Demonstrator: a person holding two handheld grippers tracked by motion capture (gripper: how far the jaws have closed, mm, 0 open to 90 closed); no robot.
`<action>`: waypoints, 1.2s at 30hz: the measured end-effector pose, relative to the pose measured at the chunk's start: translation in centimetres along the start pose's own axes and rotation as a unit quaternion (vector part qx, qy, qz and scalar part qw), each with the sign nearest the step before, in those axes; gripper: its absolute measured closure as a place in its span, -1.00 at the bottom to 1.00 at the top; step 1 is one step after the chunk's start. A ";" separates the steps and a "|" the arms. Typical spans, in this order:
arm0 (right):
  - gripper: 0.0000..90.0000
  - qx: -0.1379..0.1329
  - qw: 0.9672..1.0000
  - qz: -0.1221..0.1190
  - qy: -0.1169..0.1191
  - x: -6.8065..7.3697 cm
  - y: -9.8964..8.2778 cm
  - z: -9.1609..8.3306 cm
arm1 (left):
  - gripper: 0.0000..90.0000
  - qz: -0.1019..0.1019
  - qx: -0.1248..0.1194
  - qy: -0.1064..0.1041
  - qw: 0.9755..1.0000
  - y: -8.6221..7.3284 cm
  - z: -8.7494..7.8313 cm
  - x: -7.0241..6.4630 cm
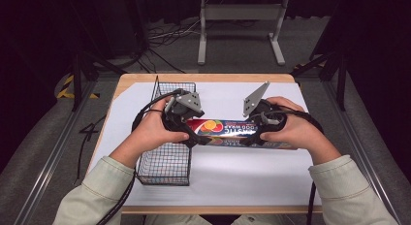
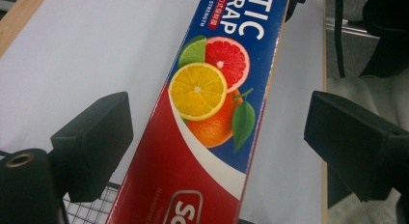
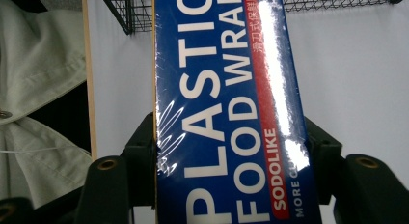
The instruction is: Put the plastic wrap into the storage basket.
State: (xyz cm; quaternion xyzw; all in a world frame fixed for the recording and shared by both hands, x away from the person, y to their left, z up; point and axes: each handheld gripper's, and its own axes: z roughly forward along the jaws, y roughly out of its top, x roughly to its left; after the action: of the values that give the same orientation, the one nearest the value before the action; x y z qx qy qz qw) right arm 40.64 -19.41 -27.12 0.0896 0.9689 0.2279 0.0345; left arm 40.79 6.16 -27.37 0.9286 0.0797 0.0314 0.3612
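A long plastic food wrap box (image 1: 232, 130), blue and red with citrus fruit printed on it, is held level above the white mat. My right gripper (image 1: 252, 135) is shut on its right part; in the right gripper view both jaws press the sides of the box (image 3: 226, 113). My left gripper (image 1: 194, 133) is at the box's left end, over the edge of a black wire basket (image 1: 162, 179). In the left gripper view the box (image 2: 207, 113) runs between the jaws, which stand wide apart, and neither pad touches it.
The wire basket stands on the left part of the white mat (image 1: 232, 176), its mesh also visible in the gripper views (image 2: 91, 212) (image 3: 125, 11). The mat covers a wooden table (image 1: 203, 78). A pale sleeve (image 3: 38, 89) lies at the table's near edge.
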 end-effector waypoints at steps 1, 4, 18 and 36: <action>-0.11 -0.002 1.000 -0.002 0.000 0.0 0.0 -0.1 | -0.77 0.001 0.004 -0.002 1.000 0.1 0.1 0.0; -0.11 -0.003 1.000 -0.003 0.000 0.1 0.2 -0.2 | -0.82 0.003 0.026 0.004 1.000 0.5 0.6 0.3; -0.11 0.003 1.000 -0.017 0.003 0.2 1.9 0.2 | -0.77 0.022 0.060 -0.004 0.998 1.1 2.1 1.1; -0.11 0.004 1.000 -0.031 0.001 0.1 1.9 0.6 | -0.48 0.043 0.113 -0.030 0.992 1.3 3.6 1.3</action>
State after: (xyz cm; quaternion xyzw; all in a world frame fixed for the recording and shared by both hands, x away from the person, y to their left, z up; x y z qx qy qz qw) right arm 40.92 -17.45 -26.76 0.0599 0.9721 0.2233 0.0405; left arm 42.63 3.06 -29.13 0.9665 0.0323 0.0098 0.2545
